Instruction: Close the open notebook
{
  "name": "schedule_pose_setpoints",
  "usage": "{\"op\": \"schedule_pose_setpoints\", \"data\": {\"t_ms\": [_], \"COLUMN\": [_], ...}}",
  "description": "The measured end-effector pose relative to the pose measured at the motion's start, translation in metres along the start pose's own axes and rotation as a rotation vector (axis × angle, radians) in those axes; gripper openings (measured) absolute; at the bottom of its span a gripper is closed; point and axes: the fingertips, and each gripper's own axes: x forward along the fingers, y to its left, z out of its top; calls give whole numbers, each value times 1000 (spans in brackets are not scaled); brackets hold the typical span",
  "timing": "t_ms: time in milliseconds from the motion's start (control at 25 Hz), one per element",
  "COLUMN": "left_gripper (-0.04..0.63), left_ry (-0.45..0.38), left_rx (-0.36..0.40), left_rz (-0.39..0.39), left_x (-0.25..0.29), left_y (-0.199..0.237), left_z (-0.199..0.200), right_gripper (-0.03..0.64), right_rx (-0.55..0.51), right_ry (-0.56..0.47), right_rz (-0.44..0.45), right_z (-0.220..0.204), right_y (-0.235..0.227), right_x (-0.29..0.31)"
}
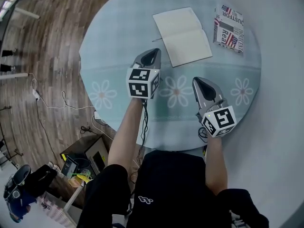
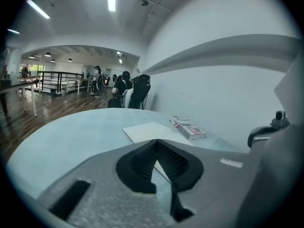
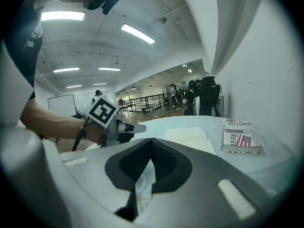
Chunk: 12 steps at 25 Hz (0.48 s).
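Left gripper (image 1: 152, 55) and right gripper (image 1: 199, 81) are pinched together, empty. A push may slide the notebook (image 1: 183, 36) off the table's (image 1: 116, 51) far edge.

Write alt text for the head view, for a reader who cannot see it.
An open notebook with blank pages lies on a round pale-blue table, a flag-printed box just right of it. The person's left gripper and right gripper, both shut and empty, are held above the table, short of the notebook.
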Motion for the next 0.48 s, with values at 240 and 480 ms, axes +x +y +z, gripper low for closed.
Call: {"op": "schedule_pose_setpoints", "data": {"t_ms": [240,480], "left_gripper": [27,132], "left_ry": [67,163], "left_rx": [-51,-118], "left_rz": [-43,-76], "left_x": [65,106], "left_y": [28,49], "left_z": [4,-4], "right_gripper": [13,13], "right_rx": [43,59], "right_ry": [36,48], "right_rz": [-53,-86], "right_z": [-22,-28], "right_y": [-25,-42], "right_x": [-5,-6]}}
